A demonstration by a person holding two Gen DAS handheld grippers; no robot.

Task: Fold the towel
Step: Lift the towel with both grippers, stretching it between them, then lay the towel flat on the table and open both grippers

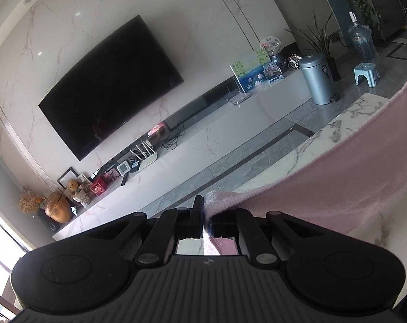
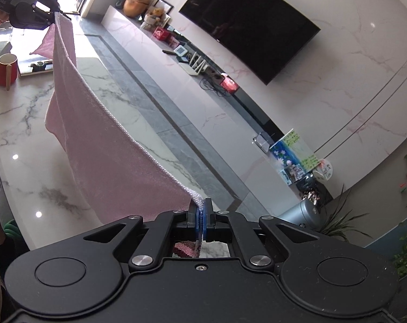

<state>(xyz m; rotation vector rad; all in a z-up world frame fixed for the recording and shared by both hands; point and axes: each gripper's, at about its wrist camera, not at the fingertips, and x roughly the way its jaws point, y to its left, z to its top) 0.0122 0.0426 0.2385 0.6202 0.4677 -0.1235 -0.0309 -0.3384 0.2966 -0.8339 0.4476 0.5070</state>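
- Left gripper: jaws clamped on one top corner of the pink towel.
- Right gripper: jaws clamped on the other corner.
- Towel hangs stretched above the marble table, right of the red mug.

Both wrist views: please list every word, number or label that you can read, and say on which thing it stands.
"BAS": on the body of the left gripper, seen in the right wrist view; smaller print under it is unreadable.
Round fan: characters too blurred to read.
Grey bin: dark label, too small to read.
Painted board: no legible writing.
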